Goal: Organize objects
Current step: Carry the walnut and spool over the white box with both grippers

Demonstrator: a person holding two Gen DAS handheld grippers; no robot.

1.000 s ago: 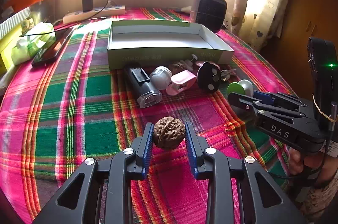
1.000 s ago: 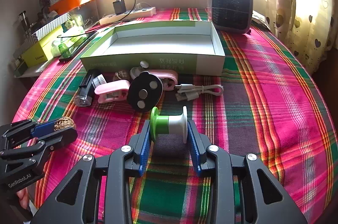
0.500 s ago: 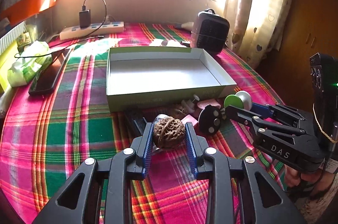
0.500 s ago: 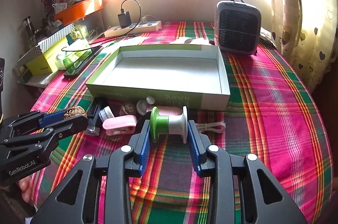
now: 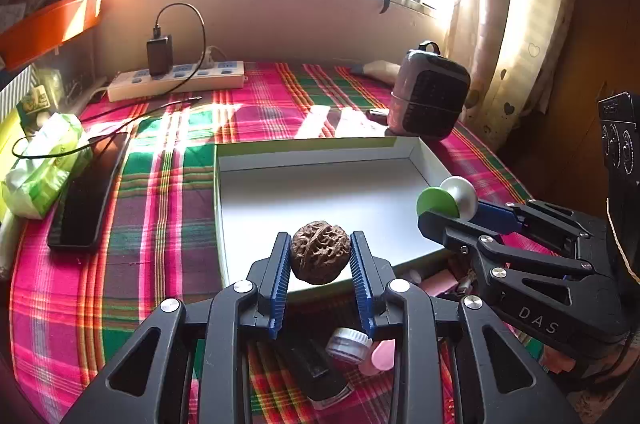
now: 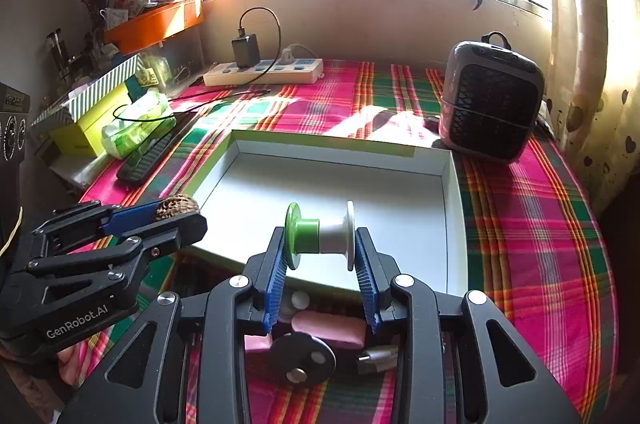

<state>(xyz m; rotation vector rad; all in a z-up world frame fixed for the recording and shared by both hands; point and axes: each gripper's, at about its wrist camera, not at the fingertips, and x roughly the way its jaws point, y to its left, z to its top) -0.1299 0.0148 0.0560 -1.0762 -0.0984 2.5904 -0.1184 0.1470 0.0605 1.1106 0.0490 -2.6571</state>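
My left gripper [image 5: 320, 256] is shut on a brown walnut [image 5: 320, 251], held in the air over the near edge of the shallow white box with green sides [image 5: 320, 196]. My right gripper [image 6: 320, 244] is shut on a green and white spool [image 6: 320, 236], also above the box's [image 6: 332, 196] near edge. Each gripper shows in the other's view: the right one [image 5: 448, 204] with the spool [image 5: 446, 198] at the right, the left one [image 6: 176, 210] with the walnut [image 6: 176, 207] at the left. The box holds nothing.
Below the grippers lie a pink item [image 6: 328, 330], a black disc [image 6: 302, 360], a black device [image 5: 316, 368] and a small jar [image 5: 346, 344]. A small heater [image 6: 490, 100] stands at the back right, a power strip [image 5: 176, 80] at the back, a phone [image 5: 86, 192] and tissue pack [image 5: 40, 164] at the left.
Both grippers have risen and moved forward with their objects, from in front of the loose items to above the box's near edge. The grips are unchanged.
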